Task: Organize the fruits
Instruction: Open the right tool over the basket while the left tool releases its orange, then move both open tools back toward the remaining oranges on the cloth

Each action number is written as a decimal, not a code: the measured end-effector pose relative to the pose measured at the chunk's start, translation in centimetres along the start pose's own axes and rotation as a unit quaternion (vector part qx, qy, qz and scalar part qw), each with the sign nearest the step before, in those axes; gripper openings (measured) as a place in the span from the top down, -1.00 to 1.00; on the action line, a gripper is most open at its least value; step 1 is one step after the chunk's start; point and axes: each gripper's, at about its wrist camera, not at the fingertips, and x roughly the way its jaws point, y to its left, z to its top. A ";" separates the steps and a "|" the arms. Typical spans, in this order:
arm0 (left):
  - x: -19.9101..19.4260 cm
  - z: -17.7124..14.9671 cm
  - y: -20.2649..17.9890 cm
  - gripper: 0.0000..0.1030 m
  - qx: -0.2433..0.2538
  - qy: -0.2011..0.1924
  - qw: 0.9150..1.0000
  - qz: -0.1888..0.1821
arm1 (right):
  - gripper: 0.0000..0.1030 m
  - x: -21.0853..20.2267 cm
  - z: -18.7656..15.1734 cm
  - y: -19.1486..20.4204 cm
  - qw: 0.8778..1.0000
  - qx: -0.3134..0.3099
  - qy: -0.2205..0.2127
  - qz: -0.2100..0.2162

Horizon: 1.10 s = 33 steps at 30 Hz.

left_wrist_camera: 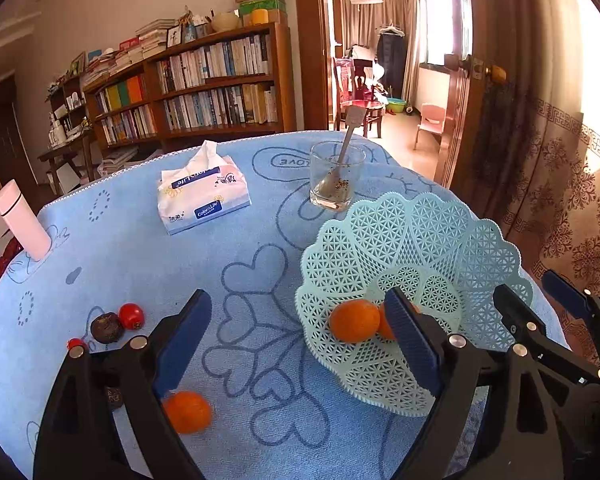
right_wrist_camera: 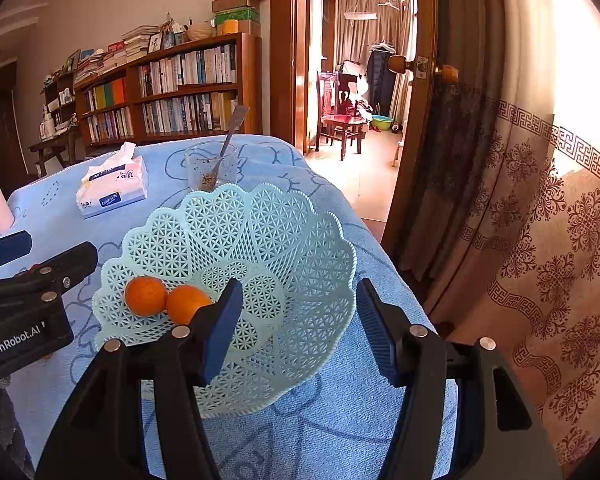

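A pale green lattice basket (left_wrist_camera: 452, 240) (right_wrist_camera: 300, 240) holds two oranges (left_wrist_camera: 354, 320) (right_wrist_camera: 145, 295), the second (right_wrist_camera: 186, 302) half hidden in the left wrist view. A third orange (left_wrist_camera: 188, 412) lies on the blue cloth by my left gripper's left finger. Two red cherry tomatoes (left_wrist_camera: 131, 315) (left_wrist_camera: 76, 344) and a dark round fruit (left_wrist_camera: 107, 327) lie further left. My left gripper (left_wrist_camera: 300, 344) is open and empty above the cloth beside the basket. My right gripper (right_wrist_camera: 300, 328) is open and empty over the basket's near side.
A tissue pack (left_wrist_camera: 202, 192) (right_wrist_camera: 112, 188), a glass with a spoon (left_wrist_camera: 336, 176) (right_wrist_camera: 211, 168) and a pink bottle (left_wrist_camera: 22, 220) stand on the cloth. The table edge drops off right toward a curtain (right_wrist_camera: 540, 220) and door.
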 end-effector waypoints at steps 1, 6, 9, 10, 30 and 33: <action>-0.2 -0.1 0.3 -0.70 -0.002 0.000 1.000 0.001 | -0.19 -0.1 0.0 0.1 1.000 -0.001 0.000 0.000; -0.7 -0.6 1.5 -0.73 -0.006 0.000 1.000 0.013 | -0.31 -0.5 0.0 0.5 1.000 0.003 0.004 0.012; -1.2 -0.9 2.8 -0.74 -0.016 0.001 1.000 0.018 | -0.31 -0.7 0.1 0.8 1.000 0.008 0.006 0.023; -1.4 -1.0 3.3 -0.75 -0.020 0.001 1.000 0.022 | -0.31 -0.9 0.1 0.9 0.999 0.010 0.008 0.031; -4.2 -3.7 17.5 -0.78 -0.121 0.012 0.986 0.112 | -0.35 -3.5 -0.1 8.6 0.987 -0.017 0.033 0.156; -4.0 -4.7 19.4 -0.78 -0.144 0.023 0.982 0.118 | -0.45 -3.7 -0.4 10.0 0.986 -0.028 0.035 0.163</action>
